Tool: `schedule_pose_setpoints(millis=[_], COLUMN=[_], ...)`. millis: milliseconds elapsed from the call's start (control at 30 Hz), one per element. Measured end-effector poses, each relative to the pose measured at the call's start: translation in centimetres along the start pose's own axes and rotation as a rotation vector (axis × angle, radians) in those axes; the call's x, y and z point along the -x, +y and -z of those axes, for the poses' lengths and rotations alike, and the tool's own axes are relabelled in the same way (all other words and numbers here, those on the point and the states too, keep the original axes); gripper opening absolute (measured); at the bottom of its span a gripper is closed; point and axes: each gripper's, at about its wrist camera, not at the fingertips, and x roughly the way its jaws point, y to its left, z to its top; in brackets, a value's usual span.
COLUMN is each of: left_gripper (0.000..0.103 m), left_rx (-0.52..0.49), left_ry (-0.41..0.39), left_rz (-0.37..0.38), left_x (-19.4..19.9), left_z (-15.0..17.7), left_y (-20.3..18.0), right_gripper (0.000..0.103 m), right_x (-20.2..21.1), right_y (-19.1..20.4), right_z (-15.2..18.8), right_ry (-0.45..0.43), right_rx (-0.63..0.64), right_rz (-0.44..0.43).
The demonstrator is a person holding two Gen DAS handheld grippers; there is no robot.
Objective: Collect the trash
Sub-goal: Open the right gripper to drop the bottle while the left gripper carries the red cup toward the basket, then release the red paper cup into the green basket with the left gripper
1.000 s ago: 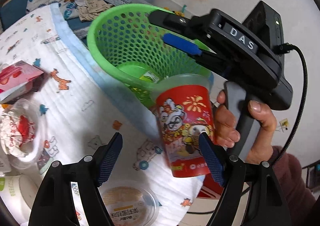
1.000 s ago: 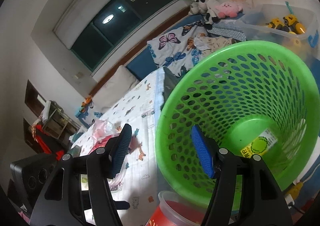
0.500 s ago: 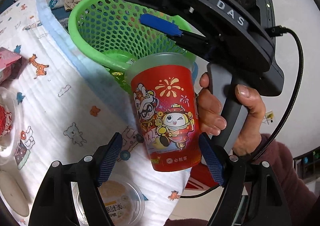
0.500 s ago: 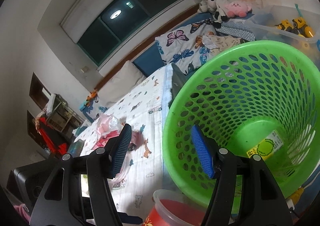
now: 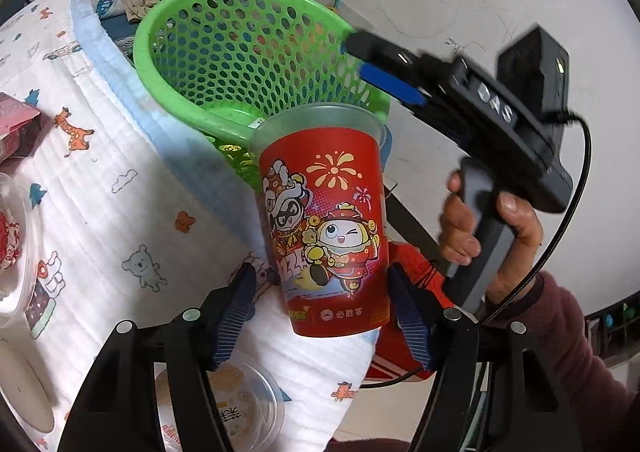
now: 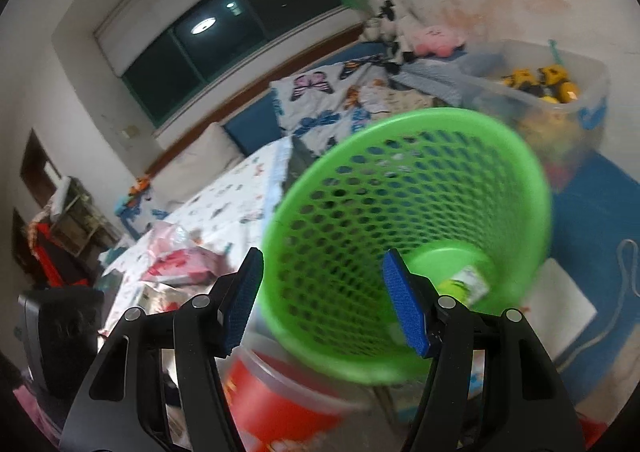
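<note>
In the right wrist view almost everything is blurred, and the red cup (image 6: 276, 400) at the lower middle is cut by the frame edge and partly hidden behind the right gripper (image 6: 324, 304). A small label (image 6: 466, 286) lies on the bottom of the green basket (image 6: 400, 244), but its print is too soft to read. In the left wrist view a clear lidded container (image 5: 244, 408) at the bottom is half hidden behind the left gripper (image 5: 320, 312), and a clear bowl (image 5: 20, 252) at the left edge is cut off.

The surface is a bed with a white quilt (image 5: 100, 191) printed with small animals. At the upper left of the right wrist view there is a dark window (image 6: 224, 35), and at the upper right a clear storage box (image 6: 552, 99) with yellow toys inside.

The left gripper points downward, and its jaws have just been closing around the red cup. The right pad (image 5: 408, 316) touches the cup's lower part, but between the left pad and the cup a gap is visible, so the cup is not clamped. The cup is a little tilted, just below the basket rim.

The right gripper stands half wide across the basket rim, one pad inside and one outside; whether the pads press on it I cannot tell. A hand (image 5: 488, 236) at the right of the left wrist view holds its handle
</note>
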Motion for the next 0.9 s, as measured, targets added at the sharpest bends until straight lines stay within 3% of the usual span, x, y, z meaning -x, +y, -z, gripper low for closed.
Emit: schedule_pose_setpoints(millis=[300, 533, 700, 900], left_gripper=[0.066, 0.072, 0.075, 0.077], left_rx=[0.01, 0.007, -0.007, 0.01], left_ry=[-0.006, 0.001, 0.003, 0.016], left_rz=[-0.014, -0.039, -0.075, -0.057], left_x=[0.8, 1.4, 1.5, 0.6], left_z=[0.2, 0.4, -0.4, -1.2], left_y=[0.2, 0.1, -0.1, 0.7], right_gripper=[0.065, 0.065, 0.065, 0.065], right_x=[5.1, 3.6, 2.2, 1.6], right_y=[-0.9, 1.3, 3.1, 3.8], right_z=[4.9, 9.9, 10.5, 10.1], right_ry=[0.077, 0.172, 0.176, 0.176], right_rx=[0.1, 0.173, 0.231, 0.251], right_rz=[0.144, 0.106, 0.094, 0.083])
